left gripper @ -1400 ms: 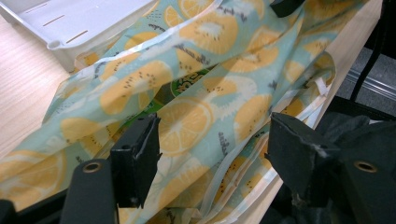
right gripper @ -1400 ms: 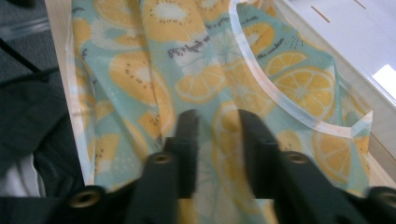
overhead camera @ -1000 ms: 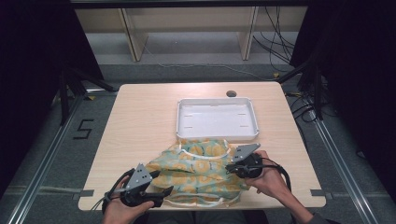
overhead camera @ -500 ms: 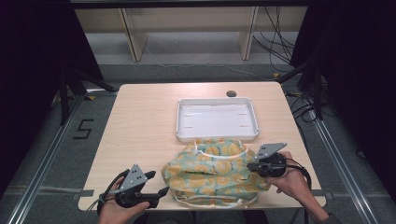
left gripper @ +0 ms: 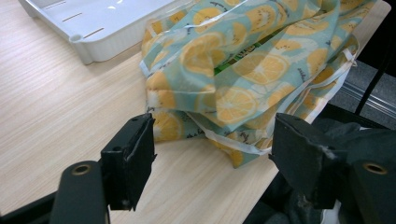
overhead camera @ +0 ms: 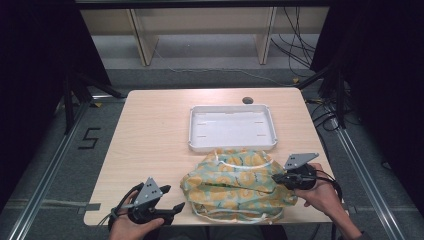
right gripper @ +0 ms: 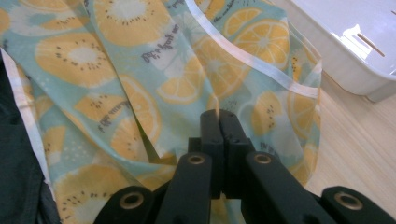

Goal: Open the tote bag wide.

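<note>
Two grippers work at a crumpled cloth (overhead camera: 239, 182) lying near the front edge of the desk (overhead camera: 150, 135), just in front of a white tray (overhead camera: 232, 127). At the cloth's right edge, the right gripper (overhead camera: 276, 177) has its jaws clenched together, and in the right gripper view they look pinched on a fold of the fabric (right gripper: 140, 84), which bunches around their tips. On the other side, the left gripper (overhead camera: 177, 207) sits at the near left of the desk with its jaws released and spread wide; in the left gripper view the cloth (left gripper: 243, 60) lies just beyond and between them, near but not touching either jaw. The cloth is thin and soft, pale teal printed with yellow-orange citrus slices and small dark lettering, edged with a narrow white band, and it lies in loose, overlapping folds. Moulded plastic forms the tray, rectangular with rounded corners, a raised rim and shallow slots in its floor. Light wood grain covers the smooth, flat desk top.
</note>
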A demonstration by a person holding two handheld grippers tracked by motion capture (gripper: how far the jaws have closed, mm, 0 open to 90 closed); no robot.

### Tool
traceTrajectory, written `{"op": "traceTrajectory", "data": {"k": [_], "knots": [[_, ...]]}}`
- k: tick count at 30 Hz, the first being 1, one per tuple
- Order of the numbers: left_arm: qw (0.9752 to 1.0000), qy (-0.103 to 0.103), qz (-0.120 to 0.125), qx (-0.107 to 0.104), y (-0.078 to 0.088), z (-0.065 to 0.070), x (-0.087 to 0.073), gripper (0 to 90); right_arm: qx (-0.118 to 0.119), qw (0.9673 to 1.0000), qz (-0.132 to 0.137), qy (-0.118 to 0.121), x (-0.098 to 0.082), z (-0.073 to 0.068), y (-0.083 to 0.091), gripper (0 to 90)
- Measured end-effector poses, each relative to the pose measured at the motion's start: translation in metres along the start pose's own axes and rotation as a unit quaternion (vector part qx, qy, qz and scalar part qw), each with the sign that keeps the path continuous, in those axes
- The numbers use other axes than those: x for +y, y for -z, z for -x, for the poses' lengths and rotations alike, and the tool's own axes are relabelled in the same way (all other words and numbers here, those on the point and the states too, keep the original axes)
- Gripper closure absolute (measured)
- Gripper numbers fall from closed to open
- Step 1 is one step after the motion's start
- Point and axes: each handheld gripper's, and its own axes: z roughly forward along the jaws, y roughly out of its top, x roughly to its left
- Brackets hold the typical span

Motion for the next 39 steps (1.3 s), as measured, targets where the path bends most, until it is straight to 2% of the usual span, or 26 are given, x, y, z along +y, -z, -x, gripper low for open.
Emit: {"op": "traceTrajectory", "data": {"k": [1,2,3,4,5,6,7,8,9,10,12,15,17,19,21,23,28,29,31,33,34,35,36,37,38,39], "knots": [[0.9999,-0.014,-0.008,-0.003,0.001,-0.001,0.000,29.7,-0.004,0.9998,-0.005,-0.018,0.001,-0.001,0.002,88.3],[0.9999,-0.009,-0.008,-0.002,0.000,0.000,0.000,29.8,-0.007,0.9998,0.009,-0.016,0.001,-0.001,0.002,86.2],[0.9999,-0.011,-0.006,-0.002,-0.001,0.001,0.000,29.8,-0.002,0.9999,0.010,-0.013,0.002,-0.001,0.004,84.2],[0.9998,-0.020,-0.005,-0.005,-0.001,0.000,0.001,29.8,-0.002,0.9997,0.015,-0.017,0.003,-0.002,0.005,81.0],[1.0000,0.001,-0.002,-0.008,-0.003,0.003,0.001,29.8,-0.003,0.9994,0.030,-0.016,0.003,-0.002,0.005,79.1],[0.9998,-0.015,-0.010,-0.008,-0.003,0.002,0.002,29.8,0.004,0.9992,0.030,-0.025,0.005,-0.004,0.007,76.2],[0.9998,-0.015,-0.010,-0.008,-0.003,0.002,0.002,29.9,-0.001,0.9988,0.044,-0.022,0.006,-0.003,0.007,72.9],[0.9998,-0.019,-0.008,-0.007,-0.005,0.004,0.003,30.0,0.002,0.9990,0.039,-0.023,0.009,-0.004,0.010,68.8],[0.9999,-0.007,-0.004,-0.010,-0.008,0.008,0.003,30.1,0.004,0.9985,0.046,-0.029,0.011,-0.006,0.011,65.9],[0.9998,-0.012,-0.005,-0.014,-0.009,0.008,0.004,30.3,0.006,0.9978,0.061,-0.023,0.013,-0.006,0.011,63.0],[0.9997,-0.014,-0.008,-0.021,-0.014,0.013,0.005,30.6,0.009,0.9976,0.068,-0.012,0.018,-0.009,0.011,59.0],[0.9991,-0.027,-0.016,-0.030,-0.023,0.018,0.008,30.8,0.016,0.9969,0.077,-0.001,0.026,-0.017,0.007,55.2],[0.9985,-0.031,-0.020,-0.040,-0.030,0.023,0.011,31.0,0.024,0.9967,0.076,0.013,0.031,-0.021,0.004,53.0],[0.9971,-0.051,-0.028,-0.049,-0.037,0.027,0.015,31.4,0.030,0.9968,0.073,0.012,0.035,-0.025,0.001,51.4],[0.9965,-0.055,-0.030,-0.055,-0.043,0.031,0.017,31.8,0.033,0.9965,0.074,0.021,0.039,-0.028,-0.003,49.4],[0.9953,-0.070,-0.035,-0.058,-0.050,0.034,0.020,32.8,0.037,0.9966,0.070,0.024,0.042,-0.031,-0.006,47.5],[0.9936,-0.085,-0.045,-0.060,-0.069,0.038,0.024,35.3,0.047,0.9961,0.066,0.035,0.050,-0.038,-0.016,43.3],[0.9924,-0.095,-0.050,-0.061,-0.072,0.039,0.025,35.9,0.051,0.9961,0.063,0.036,0.051,-0.039,-0.016,42.9],[0.9922,-0.097,-0.051,-0.060,-0.076,0.041,0.026,38.3,0.055,0.9954,0.063,0.047,0.054,-0.041,-0.020,41.6],[0.9914,-0.102,-0.054,-0.062,-0.081,0.042,0.027,39.9,0.062,0.9953,0.060,0.043,0.056,-0.044,-0.024,39.9],[0.9896,-0.116,-0.061,-0.059,-0.083,0.041,0.028,40.9,0.061,0.9956,0.054,0.046,0.057,-0.044,-0.026,39.1],[0.9904,-0.109,-0.059,-0.062,-0.085,0.043,0.028,41.5,0.065,0.9953,0.052,0.049,0.058,-0.045,-0.028,38.6],[0.9888,-0.121,-0.065,-0.059,-0.087,0.042,0.029,42.1,0.069,0.9945,0.054,0.058,0.059,-0.045,-0.031,38.0],[0.9886,-0.120,-0.066,-0.062,-0.089,0.043,0.029,43.6,0.071,0.9948,0.050,0.053,0.061,-0.047,-0.033,37.3],[0.9874,-0.128,-0.070,-0.061,-0.090,0.043,0.030,45.7,0.067,0.9953,0.049,0.049,0.062,-0.048,-0.036,36.4],[0.9870,-0.129,-0.070,-0.066,-0.093,0.043,0.029,49.5,0.071,0.9949,0.046,0.056,0.064,-0.048,-0.038,35.9]]}}
